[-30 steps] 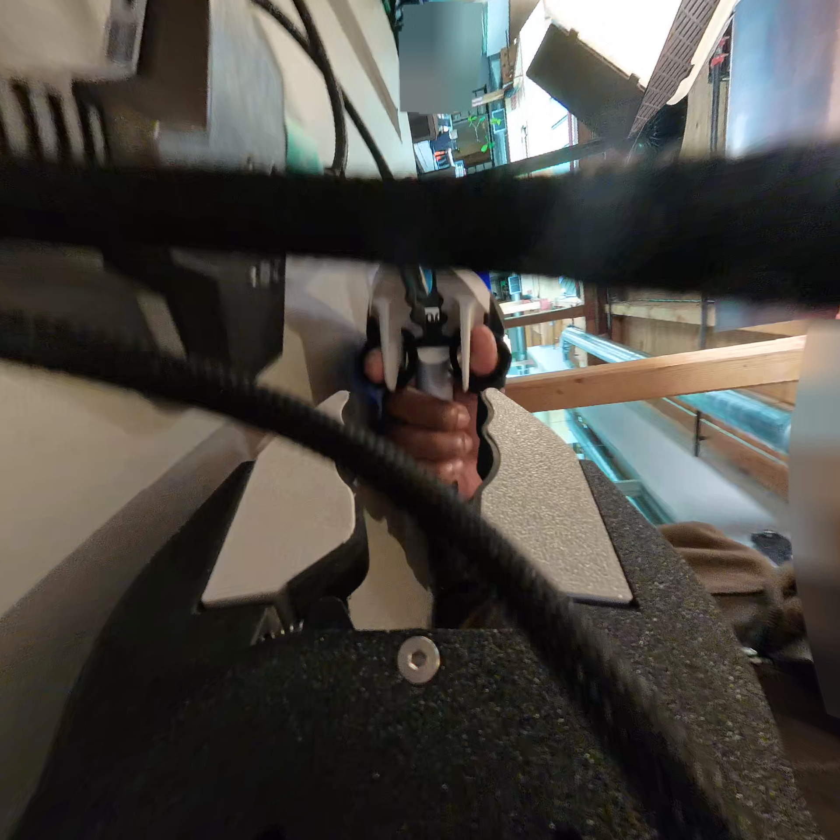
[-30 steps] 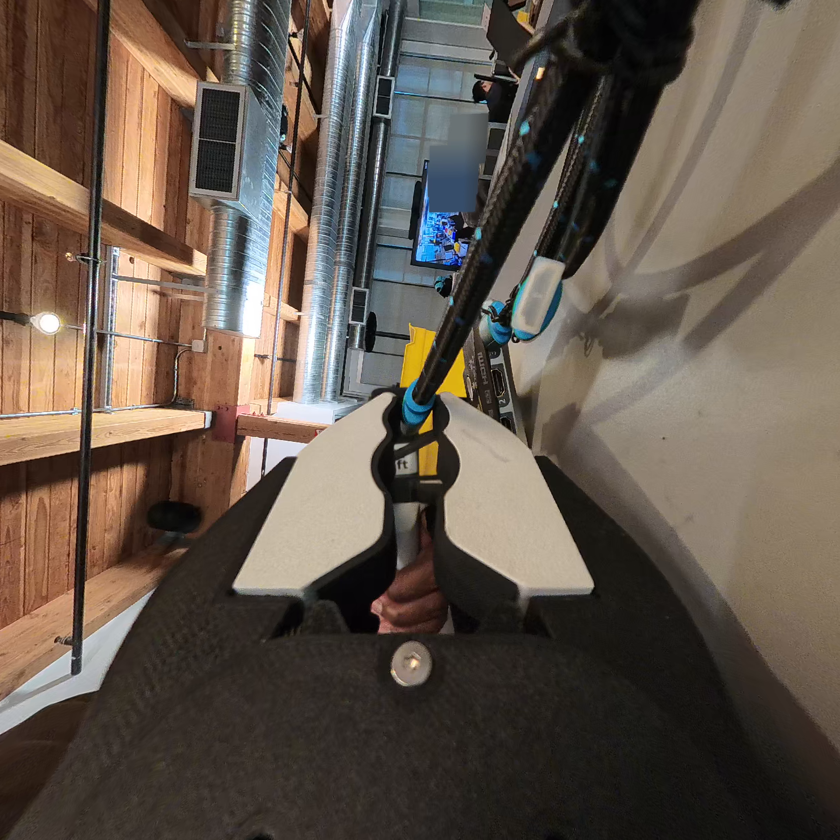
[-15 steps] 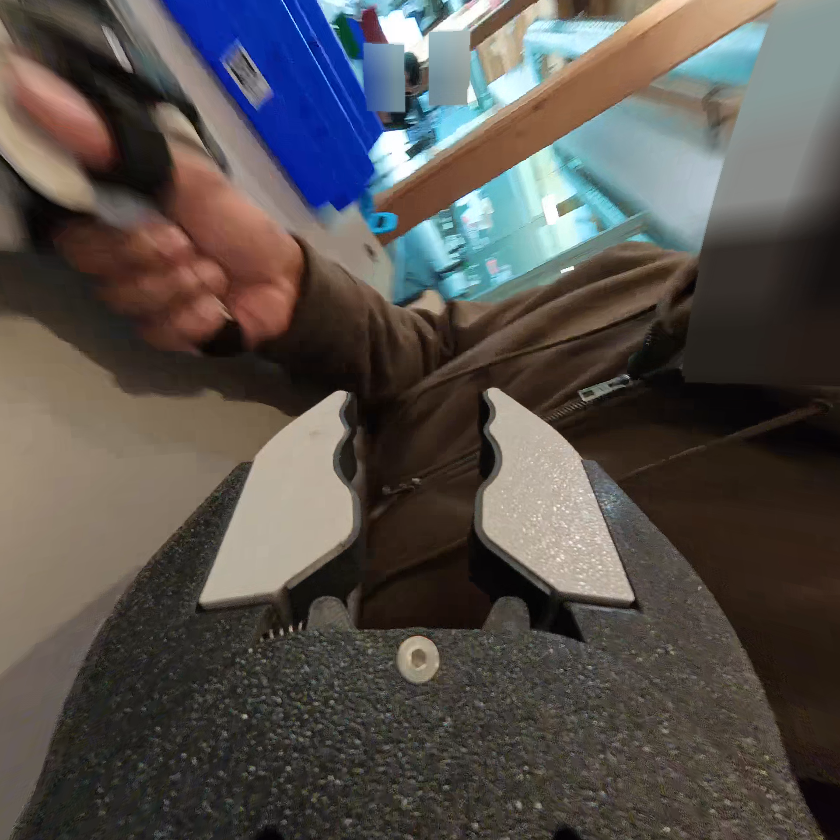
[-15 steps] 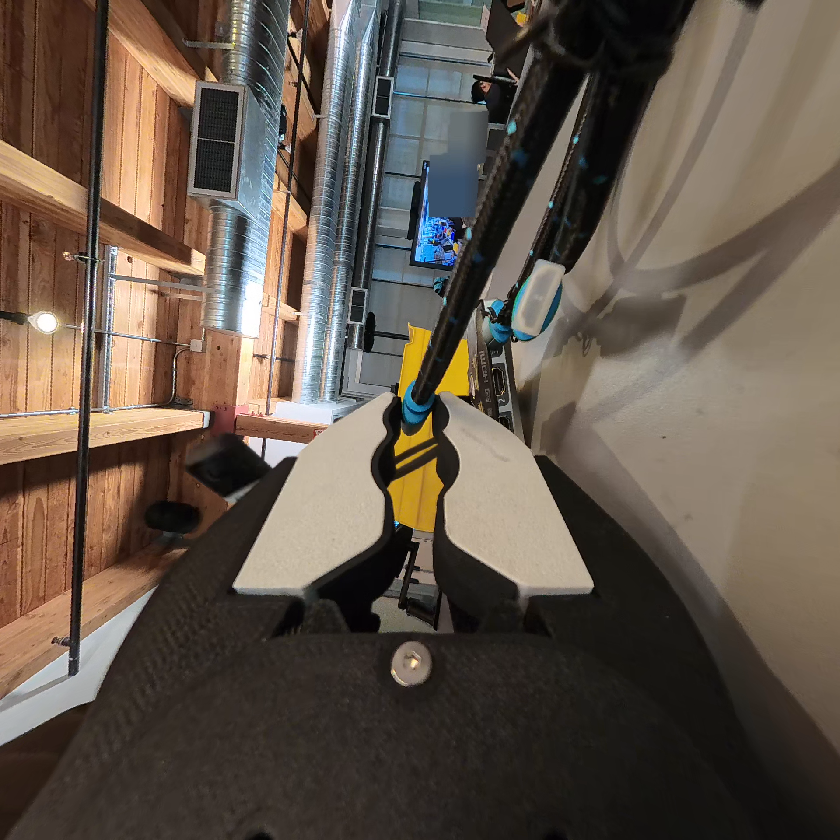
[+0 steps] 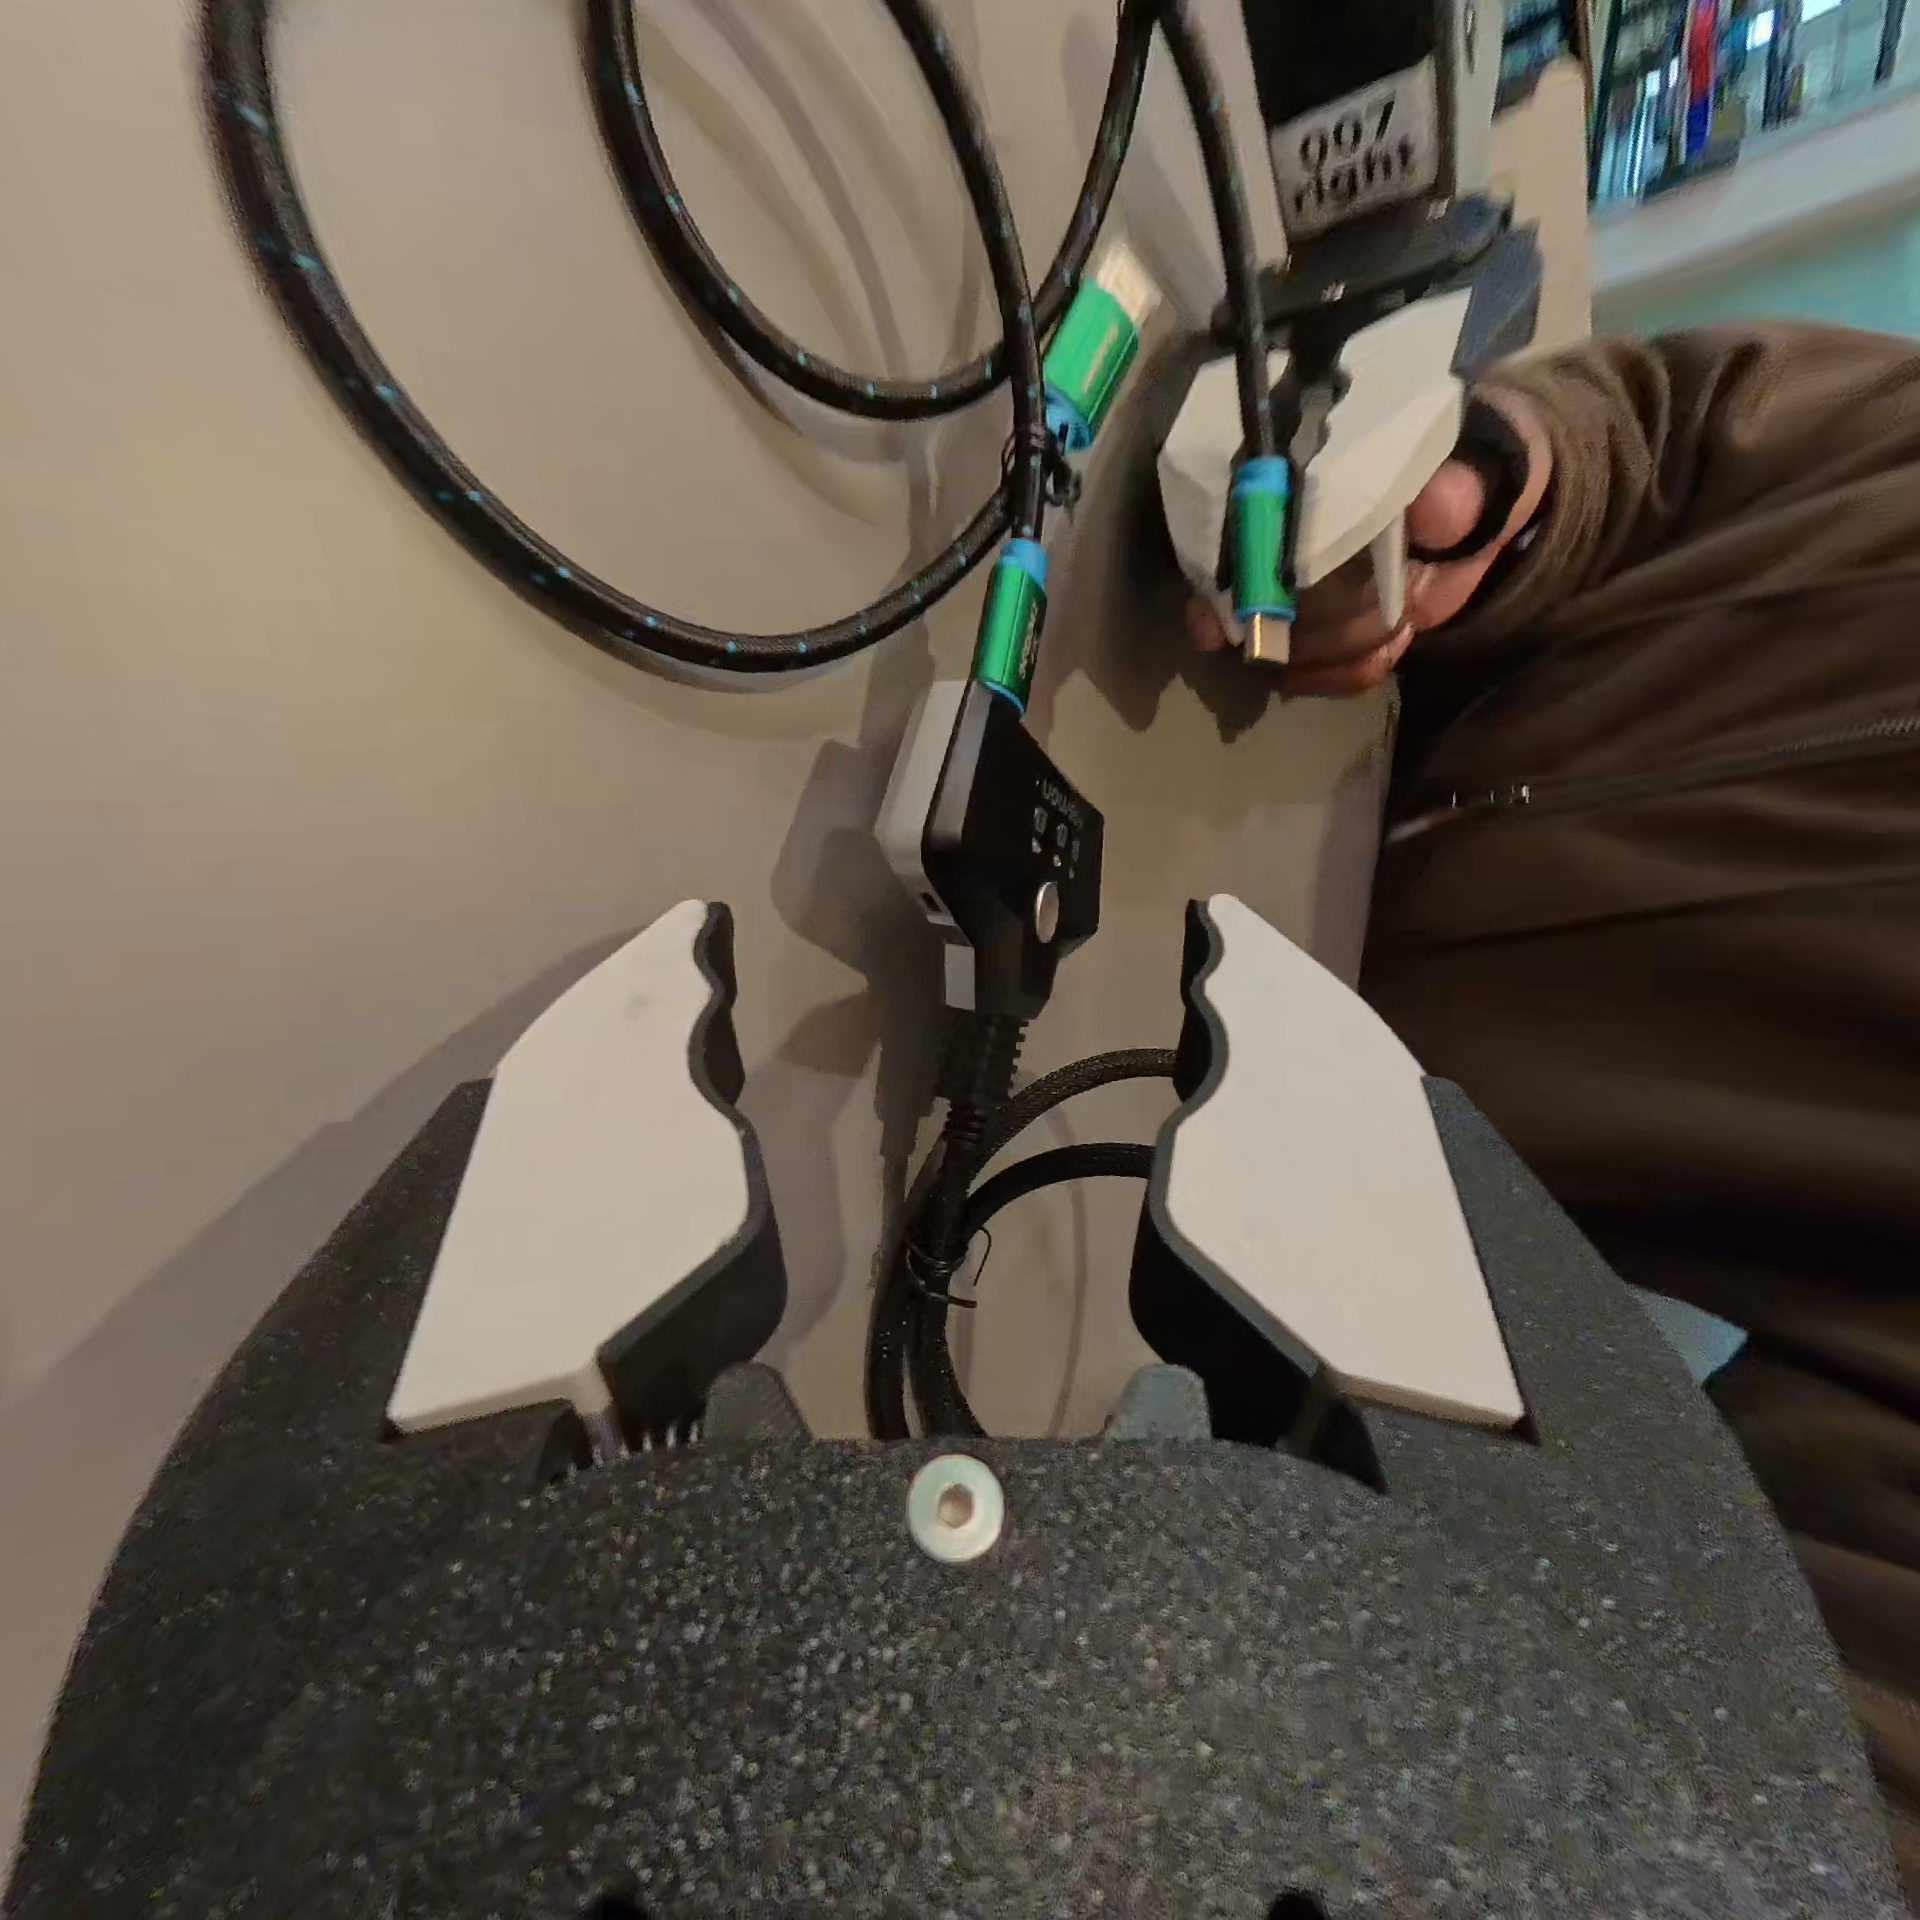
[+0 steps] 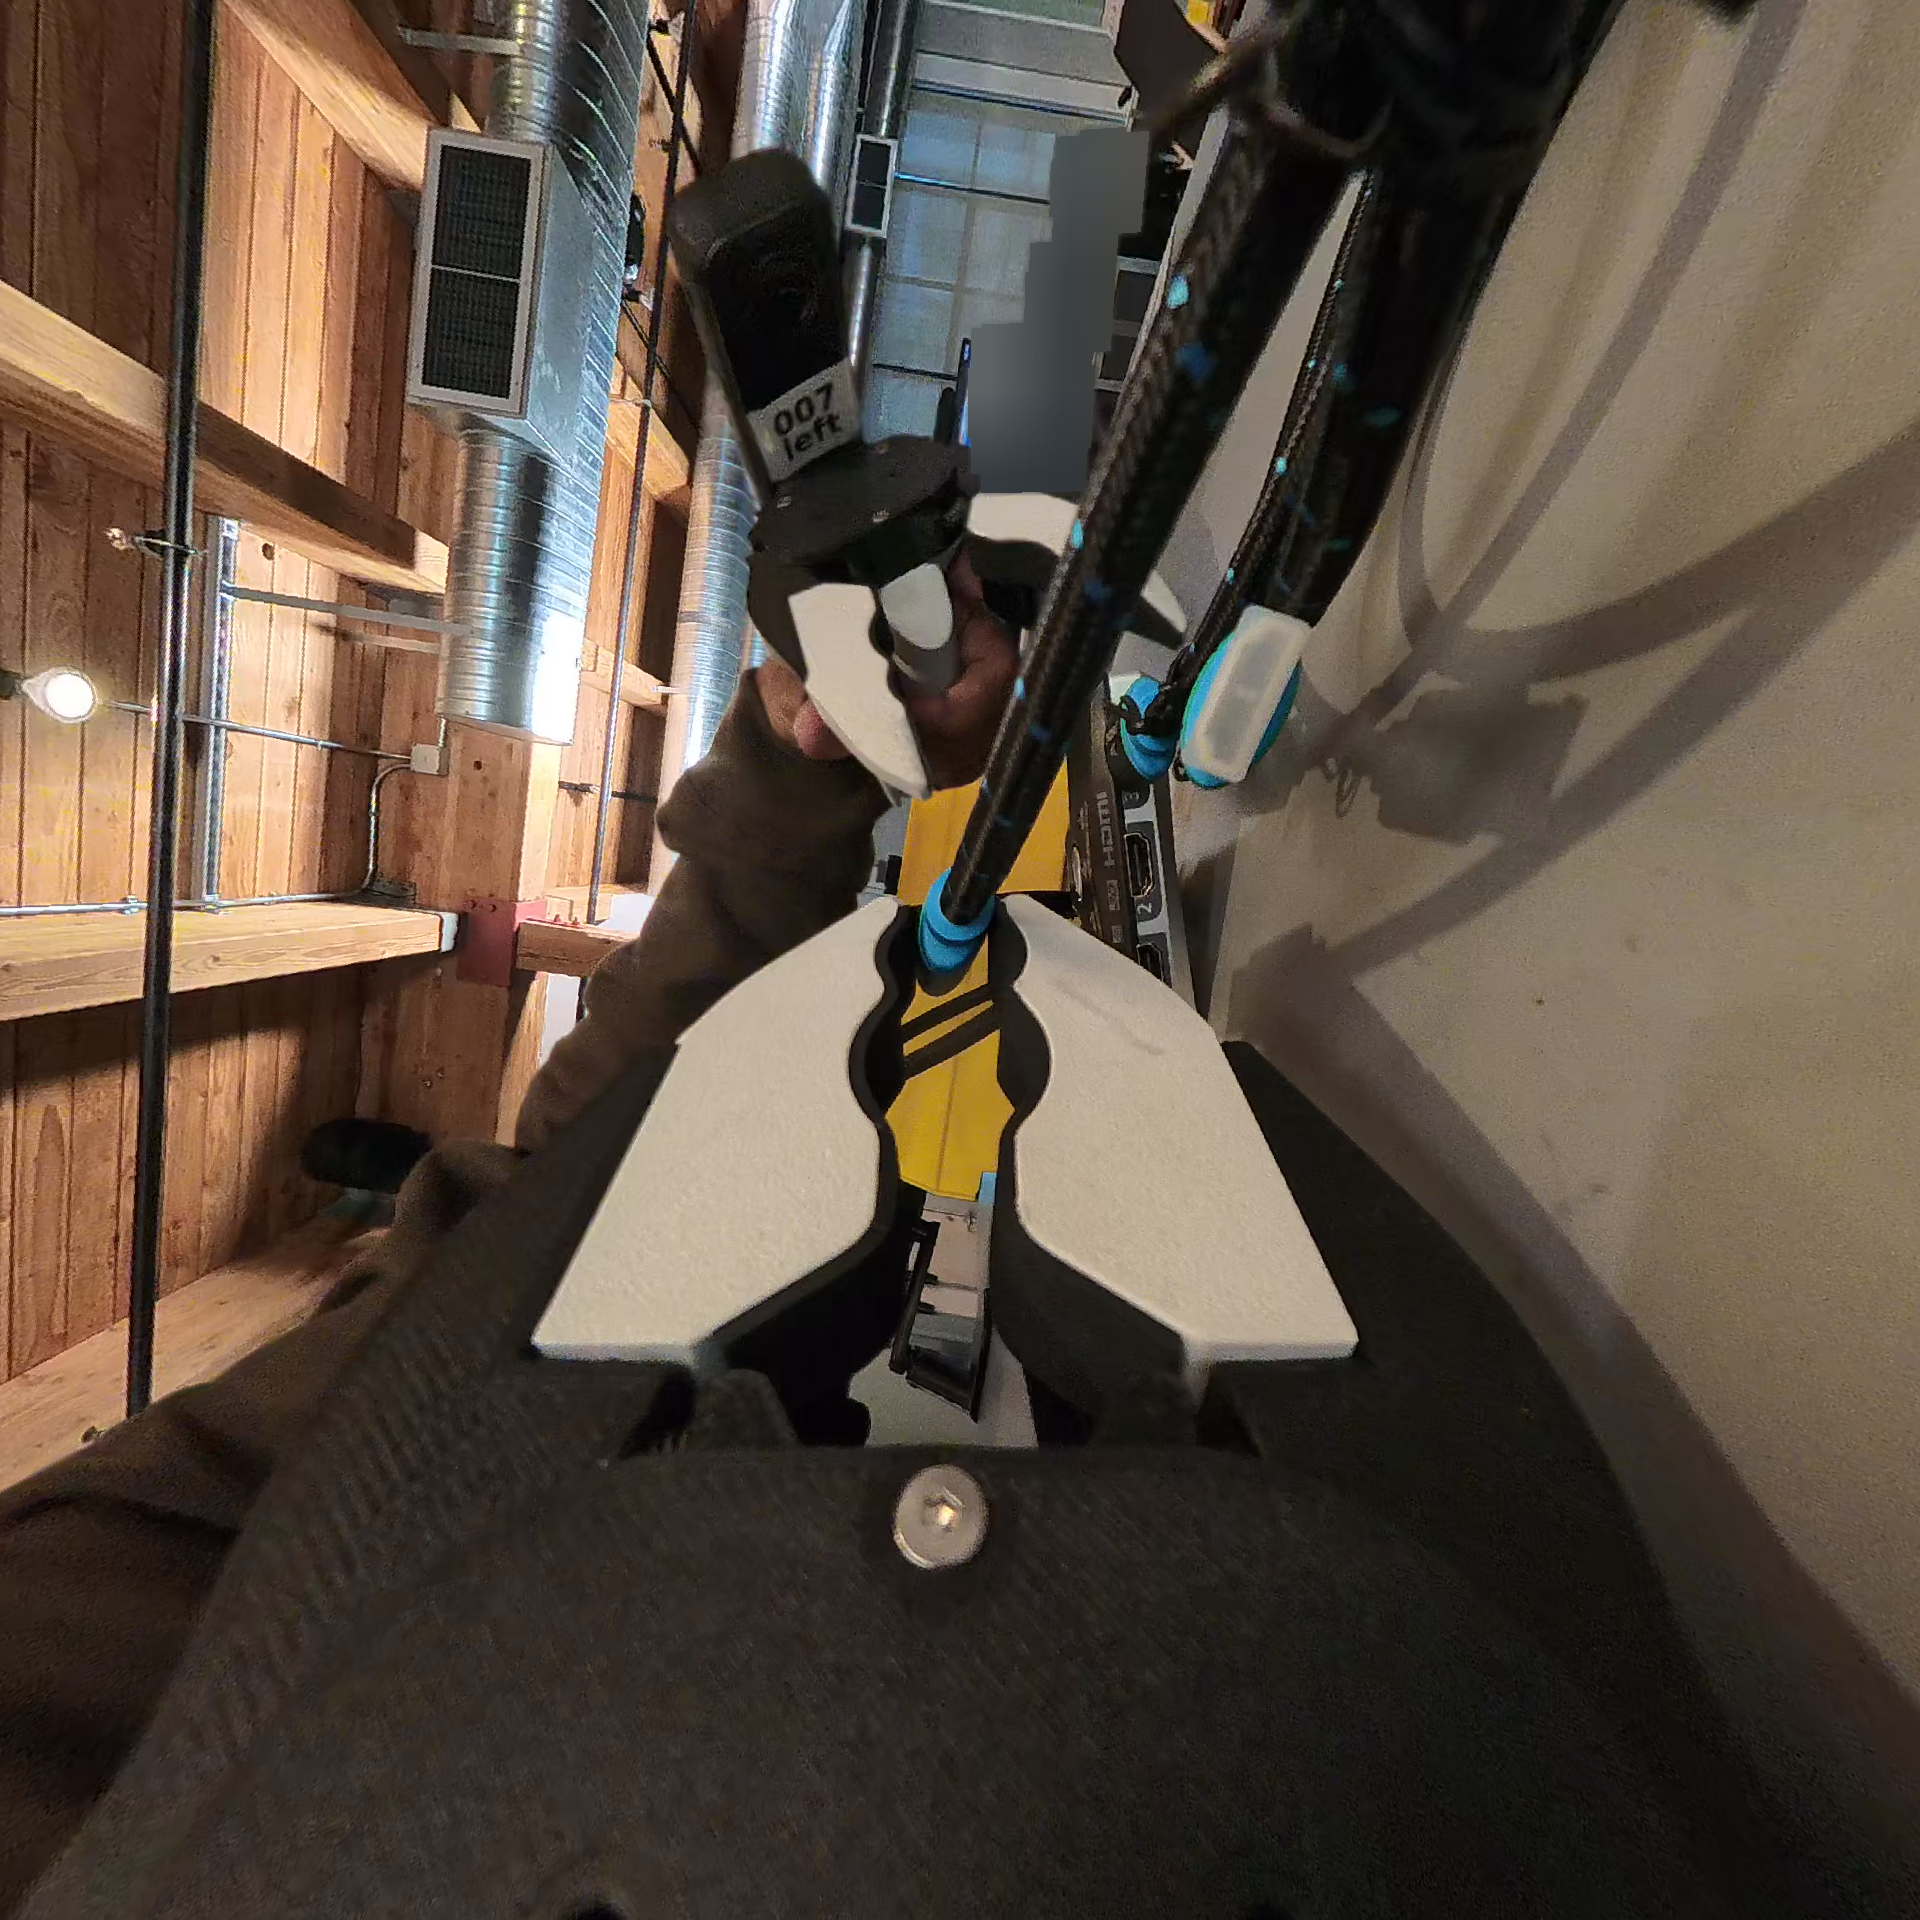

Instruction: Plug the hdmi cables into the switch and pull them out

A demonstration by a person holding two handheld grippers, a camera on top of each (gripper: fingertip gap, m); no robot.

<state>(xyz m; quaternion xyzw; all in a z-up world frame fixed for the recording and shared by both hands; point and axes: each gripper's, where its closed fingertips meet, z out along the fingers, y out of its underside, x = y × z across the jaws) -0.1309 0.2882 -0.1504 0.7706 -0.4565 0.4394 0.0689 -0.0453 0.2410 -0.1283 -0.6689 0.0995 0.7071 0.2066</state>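
**Changes since half a second ago.** The left wrist view has swung off the brown jacket onto the switch box and cables, and the left fingers stand wider apart. The right wrist view has barely shifted, but the left gripper point(image 6: 904, 717) now shows at 12 o'clock.

**Item 1, left gripper point(image 5: 961, 914).** Fingers spread wide, holding nothing. The black switch box point(image 5: 1003, 842) lies just ahead at 12 o'clock, apart from both pads. Its tail cable point(image 5: 966, 1143) runs back between the fingers, untouched as far as can be seen.

**Item 2, right gripper point(image 5: 1262, 540).** At 1 o'clock in the left view, pinching a green plug point(image 5: 1259, 551) by its body. The metal tip points out, free in the air and short of the box.

**Item 3, connections.**
- Done: one green plug point(image 5: 1013, 634) is seated in the far end of the box.
- Not done: the pinched plug is unplugged, and a third, capped plug point(image 5: 1096, 343) hangs loose at 12 o'clock.
- In the right view the ports on the box edge point(image 6: 1138, 862) look empty.

**Item 4, braided cables point(image 5: 436, 488).** Black with blue flecks, looped on the beige table point(image 5: 260, 883) from 10 to 12 o'clock.

**Item 5, writing.**
- A white tag with print on each gripper.
- Small marks on the box face.
- Port lettering and numerals on the box edge.
- Print on the seated plug, too blurred to read.
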